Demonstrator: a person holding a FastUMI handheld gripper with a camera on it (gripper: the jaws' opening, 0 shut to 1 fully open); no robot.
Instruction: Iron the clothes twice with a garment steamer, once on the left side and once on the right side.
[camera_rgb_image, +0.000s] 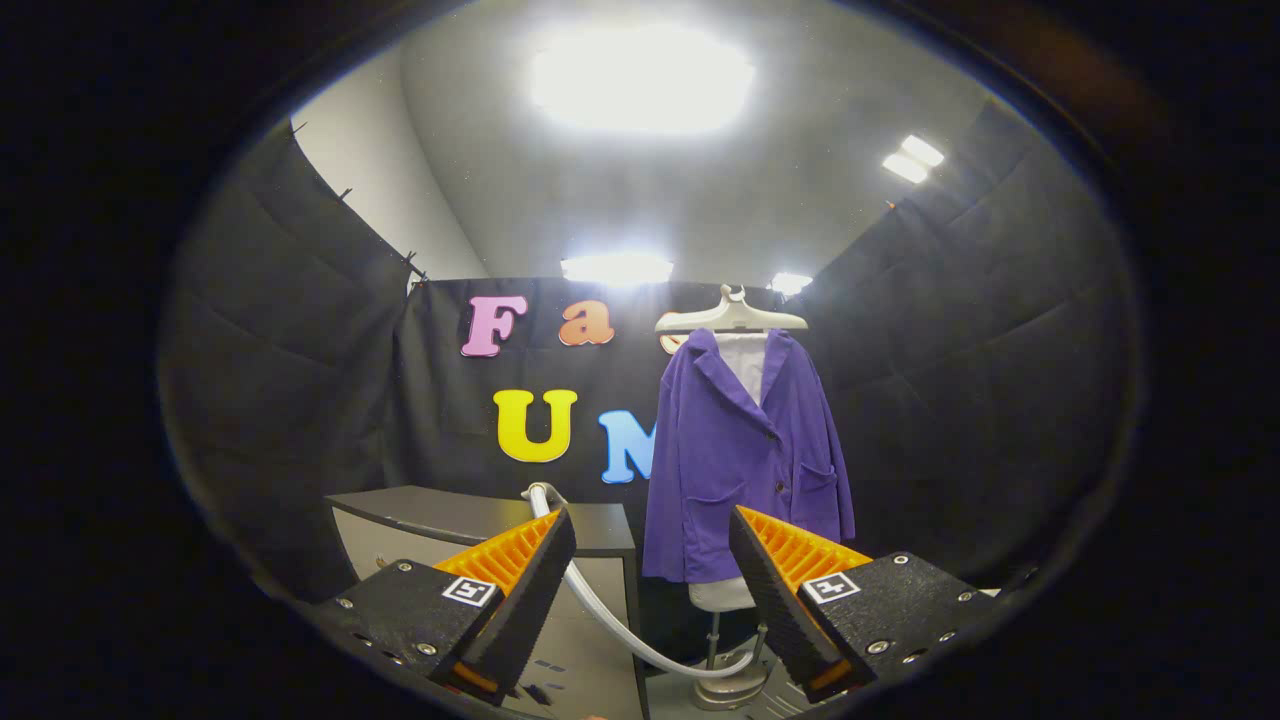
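Your gripper (652, 580) has its jaws wide open, and nothing sits between them. Both fingers (520, 590) are black with orange backs, and they point toward the purple jacket (735, 470).

The purple jacket is the thing to steam. It hangs past your fingers, a bit toward the right finger. It is on a pale hanger (731, 315), over a white shirt (745, 360), and both are dressed on a white form on a metal stand (722, 650). The stand's round foot is under the jacket, low down between your fingers.

To the left of the jacket you see a dark worktop (450, 510) on a grey cabinet. A white hose (600, 610) comes up over the worktop's edge, beside the jacket's left sleeve. The hose bends down past your left finger and curls toward the stand's foot under the jacket. You cannot see the steamer head that the hose leads to.
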